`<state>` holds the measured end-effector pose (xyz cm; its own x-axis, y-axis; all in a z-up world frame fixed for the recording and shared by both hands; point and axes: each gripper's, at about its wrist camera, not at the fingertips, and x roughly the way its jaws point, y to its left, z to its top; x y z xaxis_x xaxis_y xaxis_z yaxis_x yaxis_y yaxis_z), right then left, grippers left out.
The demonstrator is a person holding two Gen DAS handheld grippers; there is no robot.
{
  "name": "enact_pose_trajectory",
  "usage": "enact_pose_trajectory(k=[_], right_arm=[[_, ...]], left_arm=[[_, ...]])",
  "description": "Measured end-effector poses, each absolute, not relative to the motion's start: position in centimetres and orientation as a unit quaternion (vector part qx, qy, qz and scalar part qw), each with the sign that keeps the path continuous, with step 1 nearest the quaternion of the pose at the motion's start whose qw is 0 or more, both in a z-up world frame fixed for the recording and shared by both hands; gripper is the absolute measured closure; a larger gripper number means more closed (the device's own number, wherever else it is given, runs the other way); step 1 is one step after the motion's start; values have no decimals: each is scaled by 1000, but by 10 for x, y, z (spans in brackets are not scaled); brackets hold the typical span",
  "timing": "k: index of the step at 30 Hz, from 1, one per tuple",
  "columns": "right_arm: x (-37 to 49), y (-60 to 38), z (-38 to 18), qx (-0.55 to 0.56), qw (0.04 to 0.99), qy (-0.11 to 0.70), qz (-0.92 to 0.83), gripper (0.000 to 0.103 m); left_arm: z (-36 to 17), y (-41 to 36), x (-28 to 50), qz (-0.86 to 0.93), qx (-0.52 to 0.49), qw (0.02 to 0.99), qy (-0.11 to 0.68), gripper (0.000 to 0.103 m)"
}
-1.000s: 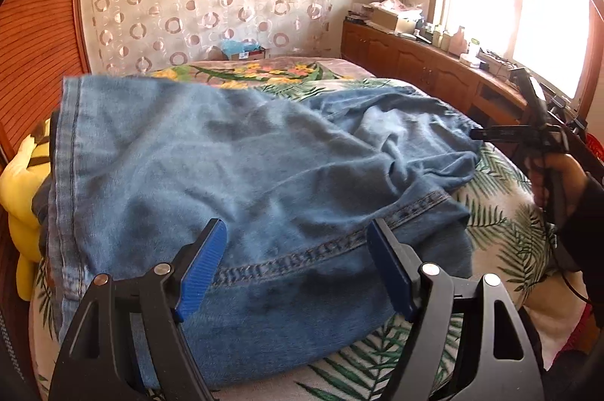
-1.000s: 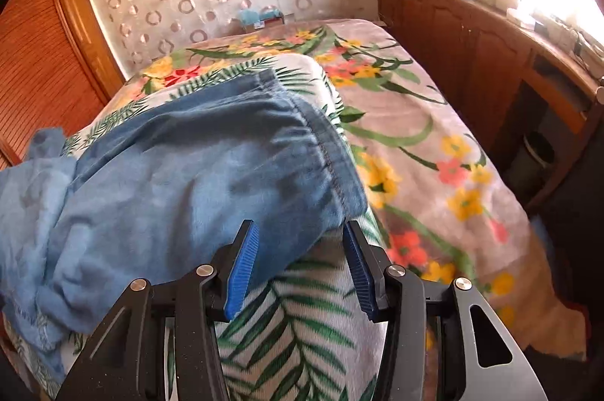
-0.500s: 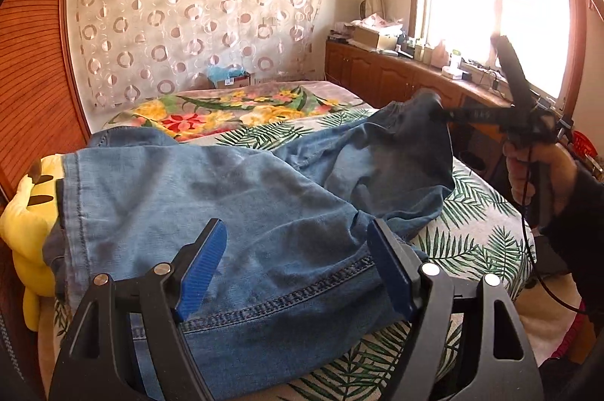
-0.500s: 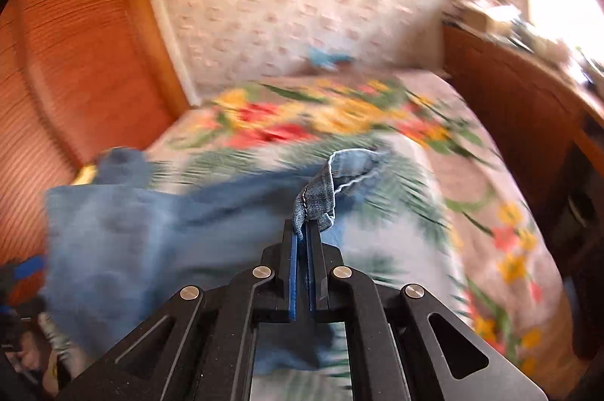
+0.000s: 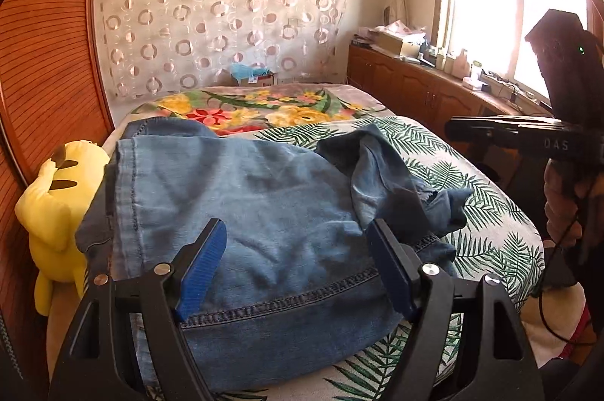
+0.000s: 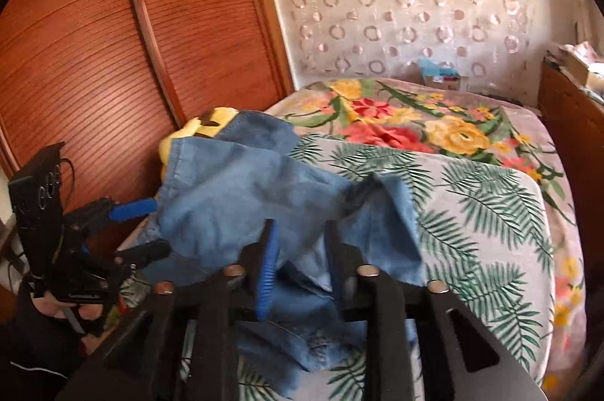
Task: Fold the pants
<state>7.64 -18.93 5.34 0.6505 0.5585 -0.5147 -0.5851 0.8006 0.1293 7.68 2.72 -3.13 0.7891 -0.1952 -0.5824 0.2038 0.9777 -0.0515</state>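
Note:
Blue denim pants [image 5: 245,212] lie in a loose heap on the bed, one leg thrown back over the rest [image 6: 264,197]. My left gripper [image 5: 298,269] is open and hovers just above the near hem, holding nothing. My right gripper [image 6: 300,261] is open over the pants' crumpled leg end, its jaws apart with cloth lying below them. The right gripper's body also shows at the right edge of the left wrist view [image 5: 528,133]. The left gripper shows at the left of the right wrist view [image 6: 124,212].
The bed [image 5: 472,182] has a palm-leaf sheet and a floral blanket [image 6: 434,125] further back. A yellow plush toy [image 5: 60,205] lies at the bed's left edge against a wooden slatted wardrobe [image 6: 94,42]. A wooden cabinet [image 5: 415,88] runs under the window.
My right gripper, shut on a pant hem half a second ago, has carried the leg over the heap and opened, dropping it. My left gripper stayed open over the near hem.

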Motion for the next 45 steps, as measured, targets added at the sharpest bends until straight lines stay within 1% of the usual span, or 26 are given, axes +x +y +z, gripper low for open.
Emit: enact_pose_trajectory(k=[1, 2, 6, 12, 14, 17, 22, 24, 26, 28, 29, 34, 38, 42, 45], right_arm=[[78, -192, 54, -21, 910, 275, 311, 66], [78, -195, 54, -17, 912, 274, 305, 65], [78, -203, 52, -31, 925, 275, 261, 64], [65, -223, 24, -17, 928, 299, 220, 64], [60, -232, 14, -9, 930, 306, 205, 64], [54, -243, 6, 9, 930, 313, 193, 64], [44, -253, 8, 30, 929, 317, 191, 64], [41, -253, 10, 28, 928, 316, 193, 64], [40, -250, 11, 28, 928, 314, 196, 64], [40, -251, 11, 29, 928, 313, 202, 64], [39, -250, 11, 29, 927, 312, 204, 64], [41, -240, 14, 23, 926, 306, 218, 64], [42, -228, 21, 18, 926, 298, 232, 64], [42, -211, 30, 15, 925, 286, 250, 64], [42, -198, 31, 8, 921, 283, 266, 64]], left_arm=[[-32, 25, 77, -108, 8, 945, 308, 26], [-33, 22, 79, -113, 8, 944, 309, 25], [-39, 2, 96, -147, 11, 935, 321, 26], [-41, -30, 124, -197, 36, 920, 336, 26], [-43, -44, 133, -216, 46, 911, 349, 36], [-49, -67, 146, -247, 74, 891, 374, 43], [-70, -89, 154, -253, 132, 862, 419, 45], [-75, -91, 155, -239, 147, 861, 425, 57], [-75, -89, 156, -238, 142, 861, 426, 79], [-71, -85, 156, -232, 138, 867, 418, 90], [-65, -81, 155, -227, 134, 874, 409, 94], [-28, -49, 144, -206, 96, 904, 361, 96], [8, -4, 128, -173, 67, 928, 322, 96], [26, 38, 111, -142, 45, 942, 301, 96], [27, 70, 102, -115, 28, 947, 297, 96]])
